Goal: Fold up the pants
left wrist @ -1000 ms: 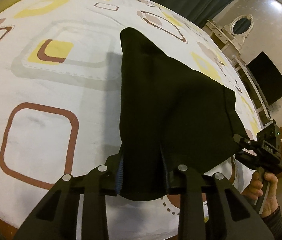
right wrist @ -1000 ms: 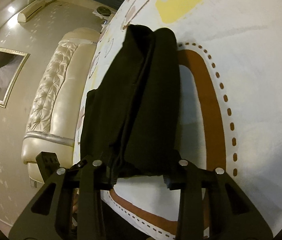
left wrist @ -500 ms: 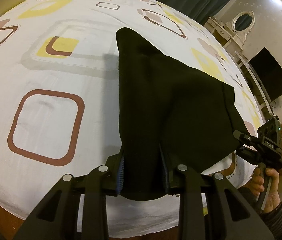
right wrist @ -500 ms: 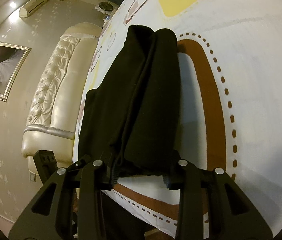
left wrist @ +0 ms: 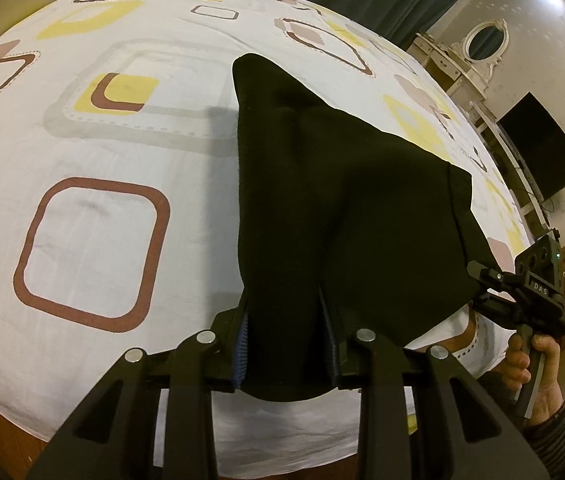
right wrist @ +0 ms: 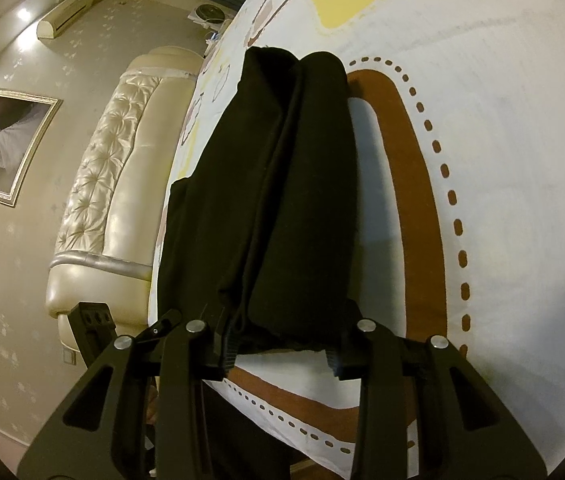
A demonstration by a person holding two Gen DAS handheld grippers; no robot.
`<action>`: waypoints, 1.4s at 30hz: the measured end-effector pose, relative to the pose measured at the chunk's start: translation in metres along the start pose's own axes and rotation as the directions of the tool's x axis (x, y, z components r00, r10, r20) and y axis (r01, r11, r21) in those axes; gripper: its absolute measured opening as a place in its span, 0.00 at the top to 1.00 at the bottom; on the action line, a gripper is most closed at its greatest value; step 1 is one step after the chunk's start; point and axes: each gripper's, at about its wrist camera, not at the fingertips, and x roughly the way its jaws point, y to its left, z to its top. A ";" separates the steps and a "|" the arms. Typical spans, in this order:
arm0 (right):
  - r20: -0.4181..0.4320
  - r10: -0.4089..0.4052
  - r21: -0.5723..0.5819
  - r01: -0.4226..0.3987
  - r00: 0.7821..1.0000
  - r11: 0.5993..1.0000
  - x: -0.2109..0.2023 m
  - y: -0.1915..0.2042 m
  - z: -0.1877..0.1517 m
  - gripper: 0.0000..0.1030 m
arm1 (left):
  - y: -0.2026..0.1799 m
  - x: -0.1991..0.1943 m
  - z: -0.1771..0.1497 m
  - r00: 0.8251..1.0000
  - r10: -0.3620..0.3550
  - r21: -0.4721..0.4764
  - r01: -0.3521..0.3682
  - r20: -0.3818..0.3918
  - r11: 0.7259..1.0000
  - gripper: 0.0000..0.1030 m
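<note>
Pants [left wrist: 346, 208] between both tongs — pinched

pants [left wrist: 342, 208]: black | bedsheet [left wrist: 82, 160]: white, brown/yellow rounded squares (some dotted outlines) | headboard [right wrist: 122, 152]: cream

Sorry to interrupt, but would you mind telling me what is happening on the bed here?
A person is folding black pants over a patterned bedsheet, holding a two-finger gripper in each hand. The left gripper is shut on one near corner of the pants and the right gripper is shut on the other. The near edge is lifted off the sheet, while the far end rests on the bed.
</note>
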 end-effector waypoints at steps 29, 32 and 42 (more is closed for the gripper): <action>-0.002 0.011 0.010 -0.011 1.000 1.000 -0.002 -0.004 0.000 0.67 | 0.002 0.001 -0.002 1.000 -0.007 -0.005 0.007 -0.002 1.000 0.68; -0.002 0.012 0.010 -0.012 1.000 1.000 -0.002 -0.005 0.000 0.67 | 0.002 0.001 -0.002 1.000 -0.006 -0.004 0.006 -0.002 1.000 0.68; -0.002 0.013 0.010 -0.013 1.000 1.000 -0.002 -0.005 0.001 0.67 | 0.002 0.001 -0.001 1.000 -0.006 -0.004 0.006 -0.002 1.000 0.68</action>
